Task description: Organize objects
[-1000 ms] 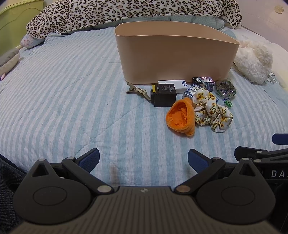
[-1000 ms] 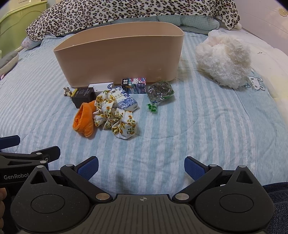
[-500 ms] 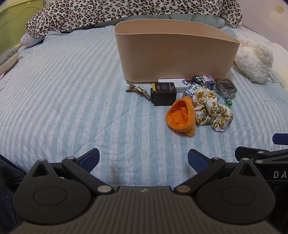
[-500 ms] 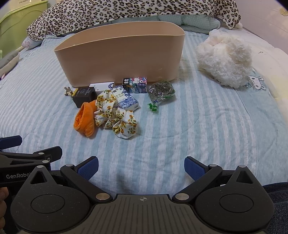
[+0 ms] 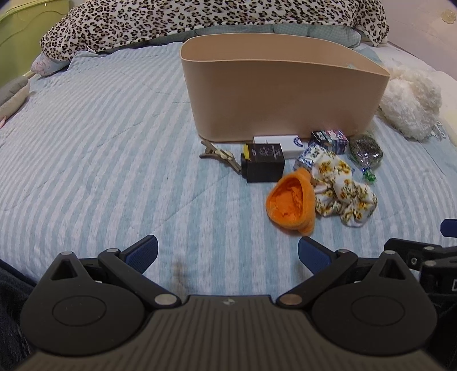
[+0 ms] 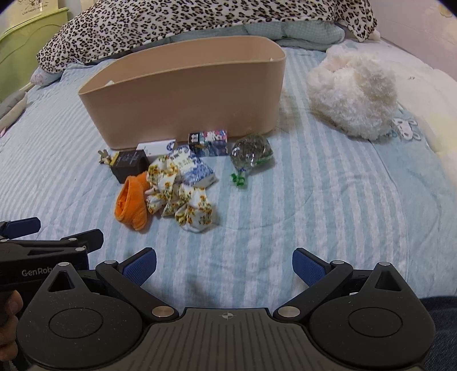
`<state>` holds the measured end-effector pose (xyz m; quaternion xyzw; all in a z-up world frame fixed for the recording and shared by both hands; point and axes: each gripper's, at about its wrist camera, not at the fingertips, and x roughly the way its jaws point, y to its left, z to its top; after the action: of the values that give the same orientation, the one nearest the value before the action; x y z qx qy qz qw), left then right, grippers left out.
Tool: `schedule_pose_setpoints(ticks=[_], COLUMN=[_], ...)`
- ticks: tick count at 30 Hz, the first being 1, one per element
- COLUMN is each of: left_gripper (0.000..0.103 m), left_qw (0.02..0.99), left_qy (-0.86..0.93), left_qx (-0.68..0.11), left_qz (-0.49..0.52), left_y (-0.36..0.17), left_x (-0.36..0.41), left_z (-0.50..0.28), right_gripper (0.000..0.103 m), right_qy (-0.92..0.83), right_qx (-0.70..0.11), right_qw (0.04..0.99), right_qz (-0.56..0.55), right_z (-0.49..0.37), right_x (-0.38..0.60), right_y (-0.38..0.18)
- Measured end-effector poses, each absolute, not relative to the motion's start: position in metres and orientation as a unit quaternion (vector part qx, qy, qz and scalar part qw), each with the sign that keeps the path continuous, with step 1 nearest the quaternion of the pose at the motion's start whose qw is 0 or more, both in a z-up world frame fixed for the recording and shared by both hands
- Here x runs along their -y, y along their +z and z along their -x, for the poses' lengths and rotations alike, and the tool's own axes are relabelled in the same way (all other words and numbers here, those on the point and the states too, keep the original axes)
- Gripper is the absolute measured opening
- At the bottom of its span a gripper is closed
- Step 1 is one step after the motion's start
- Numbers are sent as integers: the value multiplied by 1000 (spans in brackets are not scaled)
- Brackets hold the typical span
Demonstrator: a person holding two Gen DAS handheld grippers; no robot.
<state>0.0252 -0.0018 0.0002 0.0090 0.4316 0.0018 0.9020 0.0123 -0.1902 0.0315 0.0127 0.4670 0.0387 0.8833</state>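
- The left gripper [image 5: 227, 251] sits at the bottom centre of the left wrist view, jaws spread wide with nothing between the blue pads; only striped bedding shows in the gap.
- The right gripper [image 6: 224, 261] sits at the bottom centre of the right wrist view, jaws likewise released and holding nothing.
- The left gripper also appears at the lower left edge of the right wrist view; the right gripper appears at the lower right edge of the left wrist view.
- The tan bin [image 5: 282, 94] [image 6: 182, 97] stands upright on the striped blue blanket [image 5: 100, 137] [image 6: 328, 199], upper centre in both views.
- The loose objects lie clustered just in front of the bin's near wall, well apart from both grippers.
- The black box [image 5: 264, 165] [image 6: 130, 165] lies at the left of the cluster, with the hair clip [image 5: 220, 155] just to its left.
- The white box [image 5: 287, 142] lies behind the black box, against the bin wall.
- The orange sock [image 5: 292, 201] [image 6: 131, 204] lies at the near side of the cluster, touching the floral scrunchie [image 5: 340, 189] [image 6: 182, 194] on its right.
- The patterned small box [image 5: 330, 137] [image 6: 208, 139] lies close to the bin wall.
- The clear packet [image 5: 365, 151] [image 6: 251, 151] with green ties lies at the right end of the cluster.
- A white plush toy [image 5: 408, 105] [image 6: 354, 94] rests right of the bin.
- A leopard-print blanket [image 5: 200, 20] [image 6: 185, 22] lies across the top of both frames.
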Motion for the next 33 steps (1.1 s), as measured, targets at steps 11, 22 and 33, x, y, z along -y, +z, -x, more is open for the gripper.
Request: schedule_pose_setpoints(ticks=[11,22,33], left_gripper=[103,103,81], left_qw=[895,885,886], left_qy=[-10,-40,-73], left_qx=[-446,-464,-457], left_qz=[-16,-30,-39], left_y=[-4,-24,-35], left_x=[1,4,2], left_z=[-58,-85,-94], right_gripper=[103,96,75], right_qy=[41,54,67], right_qx=[-468,-495,-503], right_qw=[883,867,861], right_qz=[2,-18,-29], right_z=[-40,-70,-82], right_x=[187,185,175], right_y=[35,12,-2])
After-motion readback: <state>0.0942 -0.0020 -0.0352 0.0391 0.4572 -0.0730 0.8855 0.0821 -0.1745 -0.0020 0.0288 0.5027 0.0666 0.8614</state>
